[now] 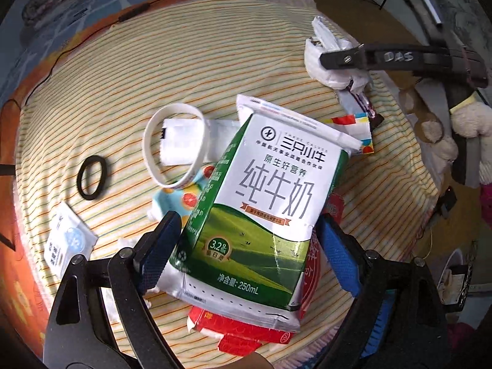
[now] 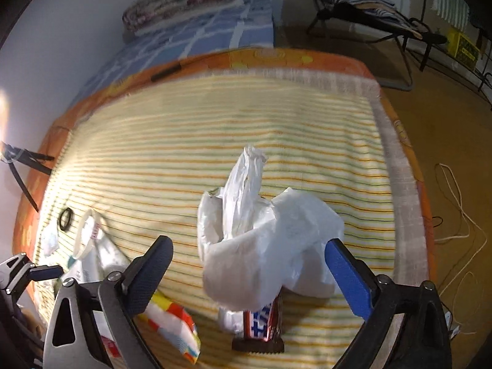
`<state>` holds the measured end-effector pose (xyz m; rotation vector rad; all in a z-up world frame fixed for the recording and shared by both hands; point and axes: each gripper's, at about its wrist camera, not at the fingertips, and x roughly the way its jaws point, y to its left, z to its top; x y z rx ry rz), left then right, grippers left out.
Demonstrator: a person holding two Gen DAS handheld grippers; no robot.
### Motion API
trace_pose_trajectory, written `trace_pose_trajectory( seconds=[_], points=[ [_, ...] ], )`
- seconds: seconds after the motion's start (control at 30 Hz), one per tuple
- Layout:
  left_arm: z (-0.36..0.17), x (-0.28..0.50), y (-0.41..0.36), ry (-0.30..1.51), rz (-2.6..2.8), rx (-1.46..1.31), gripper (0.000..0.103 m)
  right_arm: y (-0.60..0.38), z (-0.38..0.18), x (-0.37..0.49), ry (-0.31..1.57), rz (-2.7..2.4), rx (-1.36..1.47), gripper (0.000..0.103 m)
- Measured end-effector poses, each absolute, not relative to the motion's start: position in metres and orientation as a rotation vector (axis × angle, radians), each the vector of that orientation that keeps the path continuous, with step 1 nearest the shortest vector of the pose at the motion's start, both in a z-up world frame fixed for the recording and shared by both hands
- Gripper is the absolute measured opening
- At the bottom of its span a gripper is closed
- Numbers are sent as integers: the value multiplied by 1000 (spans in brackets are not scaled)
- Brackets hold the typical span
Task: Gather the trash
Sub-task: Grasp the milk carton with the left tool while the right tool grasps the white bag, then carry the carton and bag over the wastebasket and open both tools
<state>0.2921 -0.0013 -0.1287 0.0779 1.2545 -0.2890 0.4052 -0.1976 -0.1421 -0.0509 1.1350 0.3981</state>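
Left tool, angled steeply down, jaws wide astride the milk carton without pressing it; right tool, likewise wide, straddles a crumpled white bag at 12 o'clock above a candy bar, all on a striped cloth over an orange-edged tabletop

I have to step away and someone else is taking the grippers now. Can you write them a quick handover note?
Left gripper: open, jaws on either side of the green-and-white milk carton, which lies on a red carton; not clamped yet.
Right gripper: open, straddling the crumpled white plastic bag; nothing held.
On the striped cloth: candy bar wrapper under the bag's near edge, white band, black ring, white packet, colourful wrapper.
Done: nothing visibly collected.
Left: grip carton and bag, then gather everything else.
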Motion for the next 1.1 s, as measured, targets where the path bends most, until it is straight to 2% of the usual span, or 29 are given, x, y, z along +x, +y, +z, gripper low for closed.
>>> trace_pose_trajectory(
  seconds=[0.03,0.1,0.13,0.2,0.3,0.77,1.1],
  points=[
    [-128,292,-3,1243,-291,74,85,-197,-144,406,1144,400,-62,90],
    [-127,289,-5,1219,-290,62,81,-197,-149,408,1165,403,-73,77],
    [-127,287,-5,1202,-282,51,80,-199,-149,408,1171,415,-60,75],
    [-127,282,-4,1184,-269,36,79,-204,-147,404,1165,433,-32,63],
    [-123,270,-1,1154,-233,28,78,-214,-135,389,1124,452,5,56],
    [-33,158,1,982,-135,-12,78,-259,-28,258,909,639,193,55],
    [-20,70,-3,958,-91,-48,78,-249,-34,164,929,772,181,55]
  ],
)
